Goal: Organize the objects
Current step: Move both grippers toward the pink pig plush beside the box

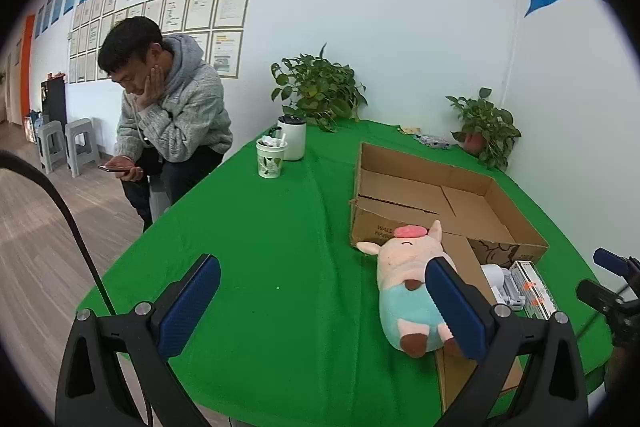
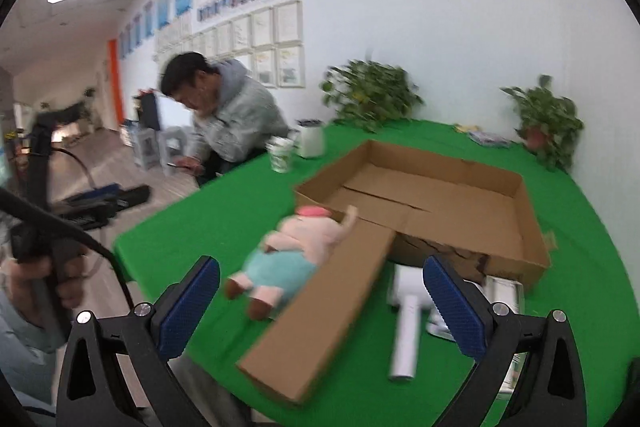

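A pink plush pig (image 1: 412, 283) in light blue trousers lies on the green table against the front flap of an open cardboard box (image 1: 432, 187). It also shows in the right wrist view (image 2: 296, 251), left of the long flap (image 2: 320, 319). A white hair-dryer-like device (image 2: 406, 327) and a white packet (image 1: 536, 287) lie right of the flap. My left gripper (image 1: 324, 303) is open and empty, its right finger (image 1: 452, 303) over the pig. My right gripper (image 2: 320, 303) is open and empty above the flap. The box (image 2: 460, 195) looks empty.
A paper cup (image 1: 271, 157) and a white mug (image 1: 293, 139) stand at the table's far left edge. Two potted plants (image 1: 320, 91) (image 1: 484, 127) stand at the back by the wall. A seated man (image 1: 168, 115) is beside the table's left side.
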Demonstrator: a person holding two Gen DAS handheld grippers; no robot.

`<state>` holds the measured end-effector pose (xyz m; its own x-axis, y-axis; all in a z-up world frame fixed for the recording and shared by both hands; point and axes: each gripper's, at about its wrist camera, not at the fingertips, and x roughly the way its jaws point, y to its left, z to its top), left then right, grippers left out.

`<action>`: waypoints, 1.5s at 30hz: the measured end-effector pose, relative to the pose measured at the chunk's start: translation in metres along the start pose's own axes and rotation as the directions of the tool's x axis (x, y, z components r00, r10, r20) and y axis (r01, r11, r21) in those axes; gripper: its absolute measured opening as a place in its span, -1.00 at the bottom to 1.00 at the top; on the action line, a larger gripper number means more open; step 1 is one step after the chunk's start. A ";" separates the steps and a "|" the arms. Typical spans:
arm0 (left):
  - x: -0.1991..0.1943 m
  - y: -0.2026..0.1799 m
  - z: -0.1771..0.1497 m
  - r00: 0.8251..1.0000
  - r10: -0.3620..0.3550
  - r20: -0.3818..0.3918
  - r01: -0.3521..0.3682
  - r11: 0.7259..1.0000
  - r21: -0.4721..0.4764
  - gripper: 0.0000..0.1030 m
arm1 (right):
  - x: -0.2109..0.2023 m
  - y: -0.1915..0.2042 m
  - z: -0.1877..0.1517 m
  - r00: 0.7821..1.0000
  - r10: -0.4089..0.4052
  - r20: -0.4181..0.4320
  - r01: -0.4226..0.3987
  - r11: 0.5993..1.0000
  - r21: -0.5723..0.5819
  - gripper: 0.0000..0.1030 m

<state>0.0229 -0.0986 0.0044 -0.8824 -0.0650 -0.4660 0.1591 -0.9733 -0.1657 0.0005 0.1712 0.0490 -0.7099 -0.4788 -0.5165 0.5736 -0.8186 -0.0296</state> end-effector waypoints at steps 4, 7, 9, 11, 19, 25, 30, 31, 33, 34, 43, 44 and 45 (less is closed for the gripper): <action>0.017 -0.017 -0.003 0.998 -0.062 -0.028 0.063 0.997 0.033 0.98 | 0.017 -0.040 -0.016 0.964 -0.244 -0.107 0.251 0.967 0.049 0.99; 0.027 -0.026 -0.006 0.997 -0.064 -0.040 0.065 0.997 0.039 0.98 | 0.017 -0.063 -0.023 0.954 -0.269 -0.136 0.283 0.954 0.098 0.98; 0.033 -0.030 -0.007 0.996 -0.082 -0.044 0.084 0.996 0.039 0.98 | 0.017 -0.067 -0.026 0.949 -0.284 -0.139 0.299 0.949 0.102 0.98; 0.040 -0.035 -0.007 0.995 -0.089 -0.053 0.092 0.995 0.047 0.98 | 0.022 -0.068 -0.027 0.948 -0.287 -0.135 0.301 0.949 0.097 0.98; 0.058 -0.053 -0.007 0.991 -0.108 -0.085 0.114 0.990 0.077 0.98 | 0.042 -0.071 -0.038 0.945 -0.291 -0.151 0.308 0.946 0.106 0.98; 0.065 -0.059 -0.011 0.989 -0.108 -0.103 0.117 0.990 0.082 0.98 | 0.053 -0.078 -0.042 0.946 -0.283 -0.160 0.304 0.944 0.128 0.98; 0.066 -0.060 -0.011 0.989 -0.103 -0.107 0.111 0.991 0.080 0.98 | 0.056 -0.080 -0.043 0.945 -0.286 -0.159 0.308 0.942 0.133 0.98; 0.066 -0.060 -0.011 0.989 -0.102 -0.107 0.111 0.991 0.080 0.98 | 0.057 -0.079 -0.043 0.944 -0.288 -0.159 0.309 0.942 0.130 0.98; 0.067 -0.059 -0.010 0.989 -0.097 -0.108 0.106 0.991 0.079 0.98 | 0.058 -0.076 -0.042 0.944 -0.291 -0.157 0.311 0.942 0.124 0.98; 0.067 -0.058 -0.010 0.990 -0.089 -0.111 0.097 0.992 0.078 0.98 | 0.057 -0.076 -0.042 0.948 -0.276 -0.158 0.297 0.946 0.131 0.98; 0.045 -0.018 0.008 0.998 -0.002 -0.063 0.006 0.998 0.056 0.98 | -0.007 -0.004 0.014 0.990 0.140 0.032 -0.139 0.990 -0.026 0.98; 0.040 -0.007 0.012 0.998 0.030 -0.051 -0.029 0.999 0.022 0.98 | -0.017 0.011 0.026 0.968 0.244 0.056 -0.240 0.968 -0.067 0.98; 0.035 0.006 0.015 0.998 0.035 -0.056 -0.035 0.999 -0.002 0.98 | -0.024 0.023 0.034 0.944 0.322 0.074 -0.314 0.944 -0.099 0.99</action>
<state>-0.0137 -0.1102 -0.0004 -0.8504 -0.0863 -0.5191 0.1907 -0.9699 -0.1512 0.0171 0.1533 0.0896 -0.5155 -0.7390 -0.4338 0.8052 -0.5909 0.0498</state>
